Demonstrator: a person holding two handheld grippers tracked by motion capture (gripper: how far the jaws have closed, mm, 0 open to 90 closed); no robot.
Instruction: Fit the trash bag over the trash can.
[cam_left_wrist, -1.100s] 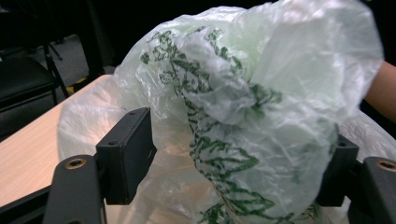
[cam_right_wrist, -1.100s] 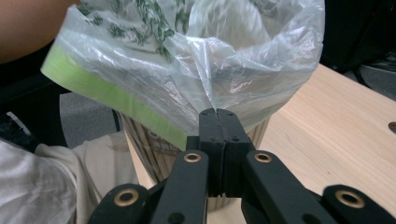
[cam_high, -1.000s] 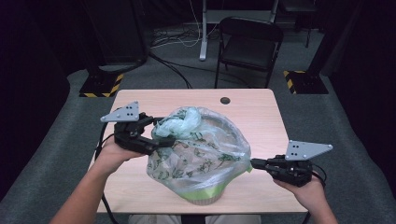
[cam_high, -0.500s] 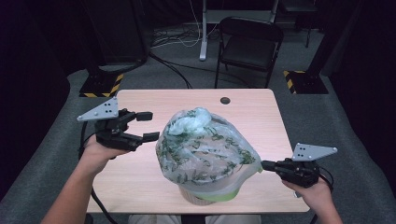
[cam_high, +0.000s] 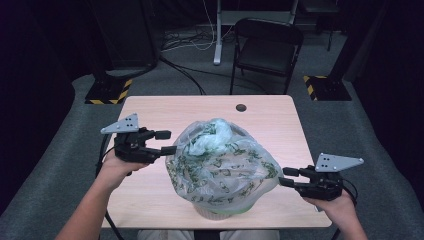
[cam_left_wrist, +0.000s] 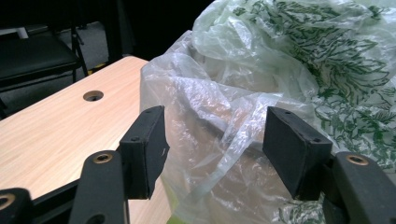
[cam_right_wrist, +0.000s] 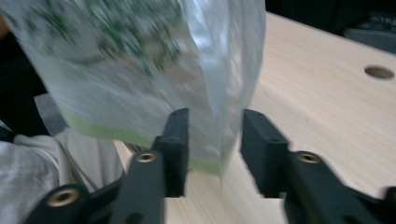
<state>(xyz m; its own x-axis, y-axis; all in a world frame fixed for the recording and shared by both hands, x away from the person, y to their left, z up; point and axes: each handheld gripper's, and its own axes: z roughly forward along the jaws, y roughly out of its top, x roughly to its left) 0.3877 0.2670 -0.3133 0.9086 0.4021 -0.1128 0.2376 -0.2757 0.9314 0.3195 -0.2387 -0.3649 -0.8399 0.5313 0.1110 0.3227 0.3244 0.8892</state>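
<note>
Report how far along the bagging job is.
Looks done: the printed plastic bag already drapes over a green-rimmed container at the table's near edge. In hand: the left gripper and right gripper flank the bag, jaws open, neither clamped. Left, likely: grip the film again and settle or tie it.

no readable text, brand or number shows anywhere. the plastic bag (cam_high: 220, 162) carries only a green leaf print. no letters there.

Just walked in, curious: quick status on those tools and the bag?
Left tool open at plastic bag. Right tool open beside it. Nothing blocking on table.
</note>
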